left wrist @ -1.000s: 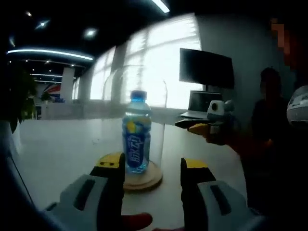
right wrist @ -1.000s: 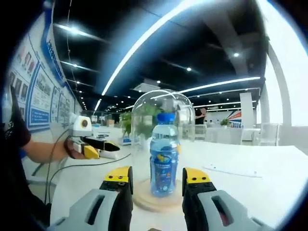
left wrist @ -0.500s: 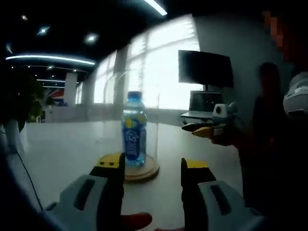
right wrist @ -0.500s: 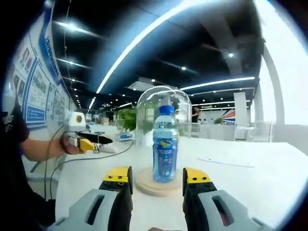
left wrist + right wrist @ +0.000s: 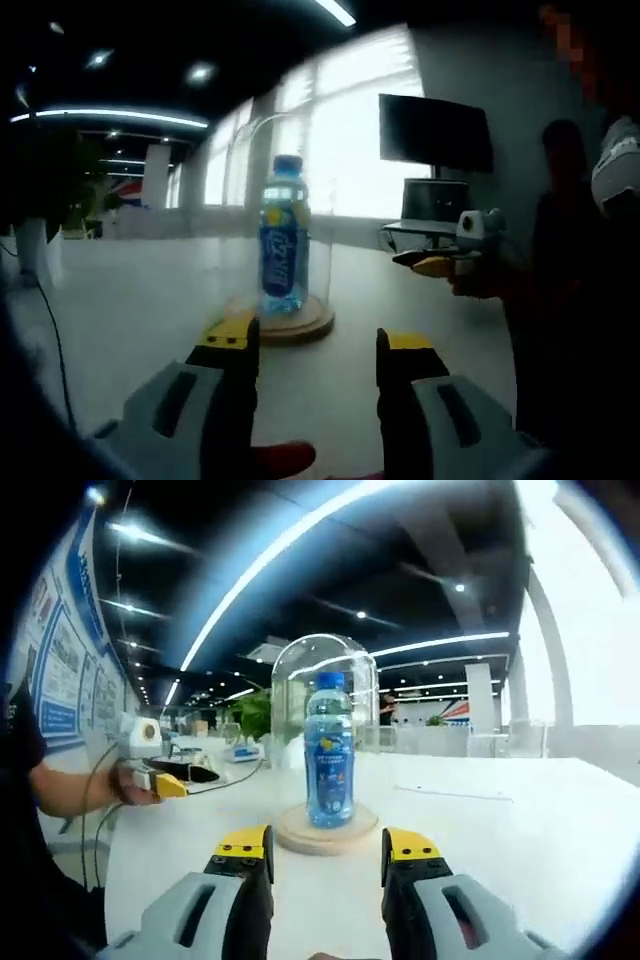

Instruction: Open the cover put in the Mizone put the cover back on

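Observation:
A blue Mizone bottle (image 5: 282,238) (image 5: 330,750) stands upright on a round wooden base (image 5: 285,322) (image 5: 327,831) under a clear glass dome cover (image 5: 262,150) (image 5: 325,670). My left gripper (image 5: 314,345) is open, a short way in front of the base, holding nothing. My right gripper (image 5: 328,846) is open too, just short of the base, empty. Across the table, the right gripper (image 5: 450,252) appears at the right of the left gripper view. The left gripper (image 5: 160,776) appears at the left of the right gripper view, held by a hand.
The white table (image 5: 120,310) (image 5: 520,830) spreads wide around the base. A monitor (image 5: 435,135) and a laptop (image 5: 430,205) stand at the far end. A cable (image 5: 225,780) and a sheet of paper (image 5: 450,794) lie on the table. A person (image 5: 565,280) stands at the right.
Both grippers have drawn back from the dome and base, which now sit farther off and look smaller in each view. Both stay open.

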Demonstrator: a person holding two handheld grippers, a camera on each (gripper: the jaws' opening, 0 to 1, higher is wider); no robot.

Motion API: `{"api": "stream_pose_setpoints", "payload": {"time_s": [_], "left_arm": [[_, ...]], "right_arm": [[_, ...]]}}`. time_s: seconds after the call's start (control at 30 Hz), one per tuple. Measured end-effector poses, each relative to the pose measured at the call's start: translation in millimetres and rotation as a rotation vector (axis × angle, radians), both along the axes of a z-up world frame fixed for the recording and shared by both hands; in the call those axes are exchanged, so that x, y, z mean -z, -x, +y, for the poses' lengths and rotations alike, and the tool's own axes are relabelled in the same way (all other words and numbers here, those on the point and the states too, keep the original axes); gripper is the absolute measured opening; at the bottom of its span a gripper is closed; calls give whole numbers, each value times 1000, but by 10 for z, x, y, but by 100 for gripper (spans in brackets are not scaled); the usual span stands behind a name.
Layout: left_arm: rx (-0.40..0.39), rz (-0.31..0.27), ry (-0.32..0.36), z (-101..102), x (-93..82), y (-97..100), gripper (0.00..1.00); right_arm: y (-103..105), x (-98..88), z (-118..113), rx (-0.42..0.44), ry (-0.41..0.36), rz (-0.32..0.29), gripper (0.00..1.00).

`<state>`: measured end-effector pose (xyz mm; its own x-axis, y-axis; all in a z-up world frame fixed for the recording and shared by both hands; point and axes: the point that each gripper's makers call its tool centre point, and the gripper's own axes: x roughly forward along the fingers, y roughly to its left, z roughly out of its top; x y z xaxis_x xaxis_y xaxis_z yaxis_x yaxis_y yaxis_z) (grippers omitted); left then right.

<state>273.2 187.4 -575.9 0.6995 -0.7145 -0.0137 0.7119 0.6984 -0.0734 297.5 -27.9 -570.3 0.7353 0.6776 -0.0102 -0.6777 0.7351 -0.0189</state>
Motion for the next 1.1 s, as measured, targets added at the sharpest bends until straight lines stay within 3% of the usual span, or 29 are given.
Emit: {"api": "stream_pose_setpoints", "payload": {"time_s": [0.17,0.53,0.73,0.93,1.1], "left_arm": [[-18,16,16,32,76,7,38],[-34,13,-20,31,140,57,38],[-35,53,-11,48,219,58,38],[-38,13,-12,47,176,88,38],[-50,1,11,74,132,77,38]], "right_arm": [[34,95,14,13,30,-8,37],[152,196,85,5,51,-12,35],[193,244,98,-4,68,-15,32],[178,195,32,7,7,-6,30],[186,219,59,1,27,-9,30]]}}
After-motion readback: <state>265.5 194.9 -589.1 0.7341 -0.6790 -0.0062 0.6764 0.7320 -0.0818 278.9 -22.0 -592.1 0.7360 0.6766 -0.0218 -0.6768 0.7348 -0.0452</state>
